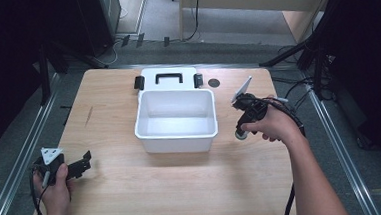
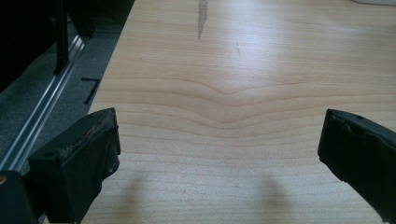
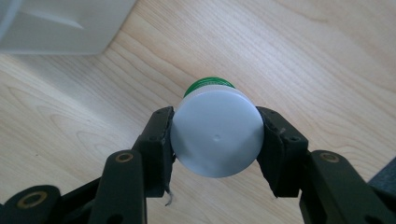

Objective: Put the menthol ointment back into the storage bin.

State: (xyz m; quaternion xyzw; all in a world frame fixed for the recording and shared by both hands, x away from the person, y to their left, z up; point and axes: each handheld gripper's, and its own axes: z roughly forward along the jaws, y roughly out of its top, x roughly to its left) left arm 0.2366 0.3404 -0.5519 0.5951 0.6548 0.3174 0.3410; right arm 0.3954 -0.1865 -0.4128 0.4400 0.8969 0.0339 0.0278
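Bottle [image 3: 215,135] — clamped in right hand-held gripper [image 3: 215,140].

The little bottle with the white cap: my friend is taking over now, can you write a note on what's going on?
Right tool: shut on the small bottle, pads pressing both sides of its white cap; green shows below the cap. It is held just right of the white bin, low over the table.
Left tool: open, nothing between its jaws, near the table's front left corner.
The bin stands open mid-table with nothing visible inside; its lid lies behind it.
Done: bottle gripped.
Left, probably: put it in the bin, then fit the lid.
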